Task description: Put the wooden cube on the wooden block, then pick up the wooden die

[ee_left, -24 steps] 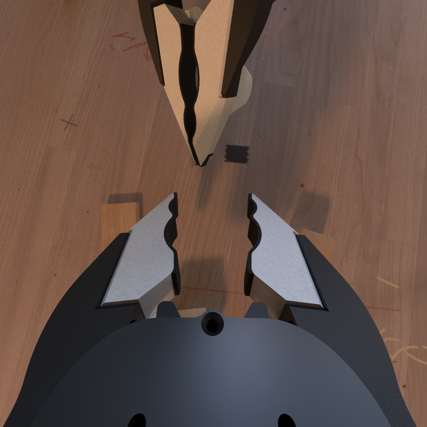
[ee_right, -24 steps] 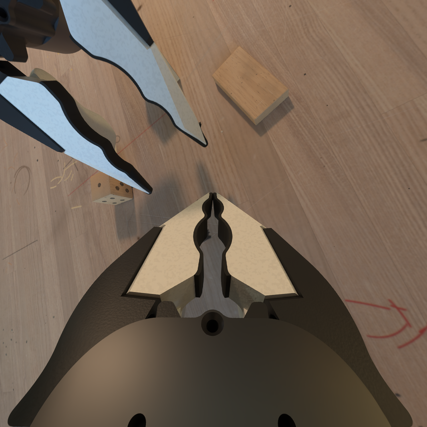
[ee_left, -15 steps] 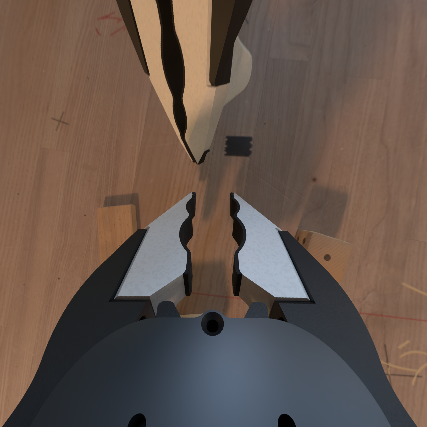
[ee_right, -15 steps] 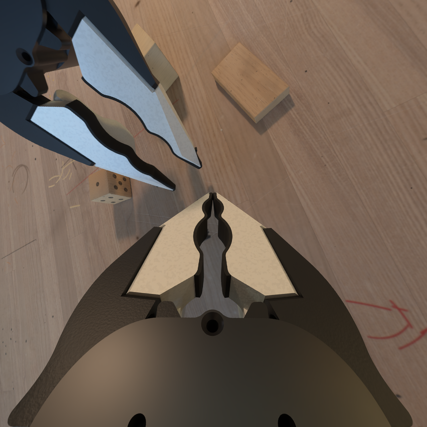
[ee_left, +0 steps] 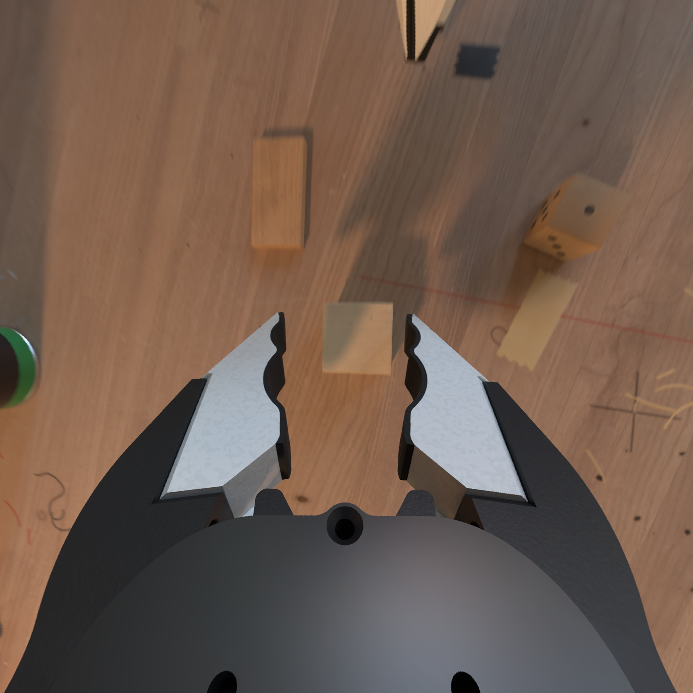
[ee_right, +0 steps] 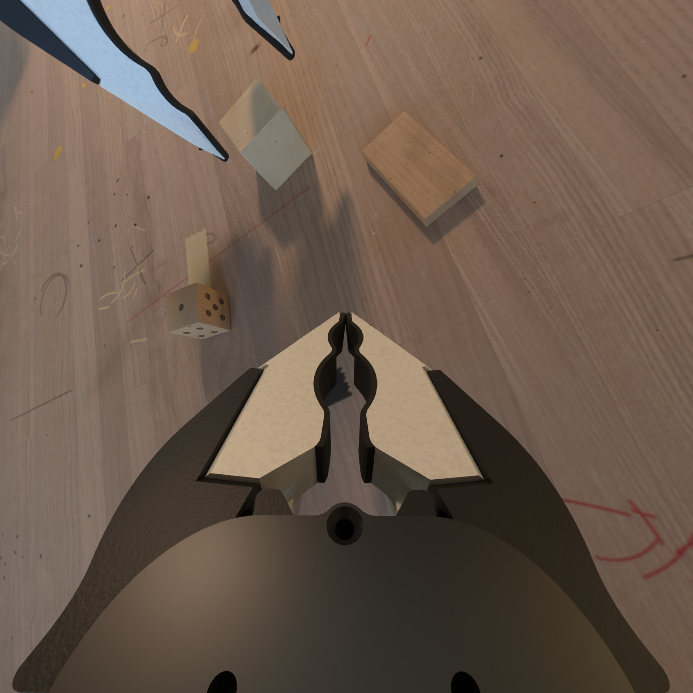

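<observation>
The pale wooden cube (ee_left: pixel 356 337) rests on the wooden table, framed between the tips of my left gripper (ee_left: pixel 345 317), which is open and empty and does not touch it. The flat wooden block (ee_left: pixel 278 191) lies beyond it to the left. The wooden die (ee_left: pixel 566 221) sits far right. In the right wrist view, the cube (ee_right: pixel 266 135), block (ee_right: pixel 418 165) and die (ee_right: pixel 198 313) all show, with the left gripper's fingers (ee_right: pixel 150 86) over the cube. My right gripper (ee_right: pixel 345 315) is shut and empty, and its tip shows in the left wrist view (ee_left: pixel 420 30).
A strip of pale tape (ee_left: pixel 536 322) lies next to the die. A black tape patch (ee_left: pixel 476 60) sits near the right gripper's tip. A green-rimmed round object (ee_left: pixel 15 367) stands at the left edge. Pencil and red marks cover the table.
My left gripper narrowed, then opened wider and drew back, so the cube now shows between its tips. Block and die are in full view. The right gripper stayed shut and lies farther off.
</observation>
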